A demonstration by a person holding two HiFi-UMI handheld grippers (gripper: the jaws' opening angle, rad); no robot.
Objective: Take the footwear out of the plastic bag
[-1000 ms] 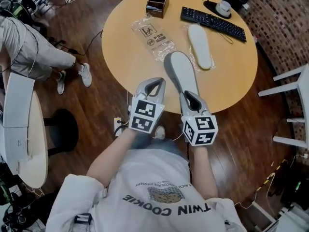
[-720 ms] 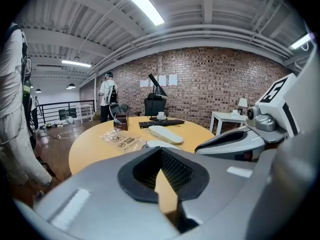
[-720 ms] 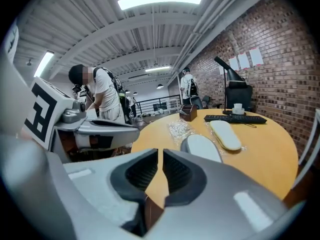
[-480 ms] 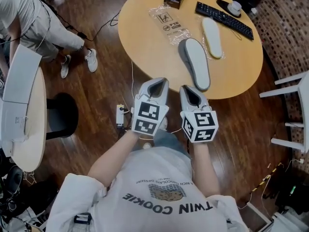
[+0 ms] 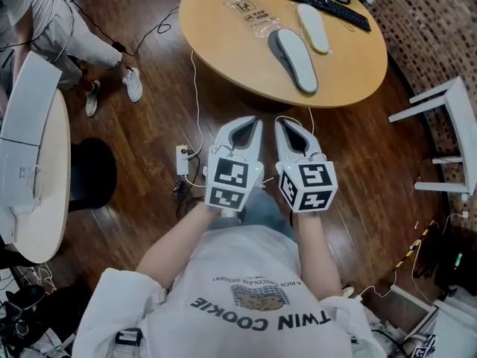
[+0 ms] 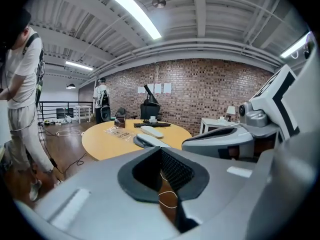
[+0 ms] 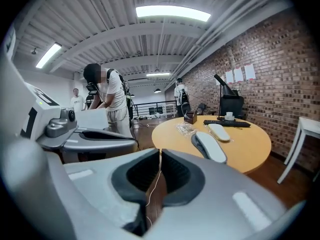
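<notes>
A: Tongs?
B: Left gripper (image 5: 246, 123) was pressed together, empty. Right gripper (image 5: 288, 123) was closing on nothing. Both hung over floor, centre frame.
A: Footwear?
B: Lay top centre on table (image 5: 223, 47), right of plastic bag (image 5: 252, 11). Grey slipper (image 5: 294, 49) neared the rim; a knock might have dropped it. Axis ran upper left to lower right; toe end unclear.

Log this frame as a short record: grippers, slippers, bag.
left gripper: shut, empty, over the floor, short of the table
right gripper: jaws closing, nothing between them, beside the left one
grey slipper: on table, near its edge
white slipper: beside it, farther in
bag: flat on table, left of slippers
</notes>
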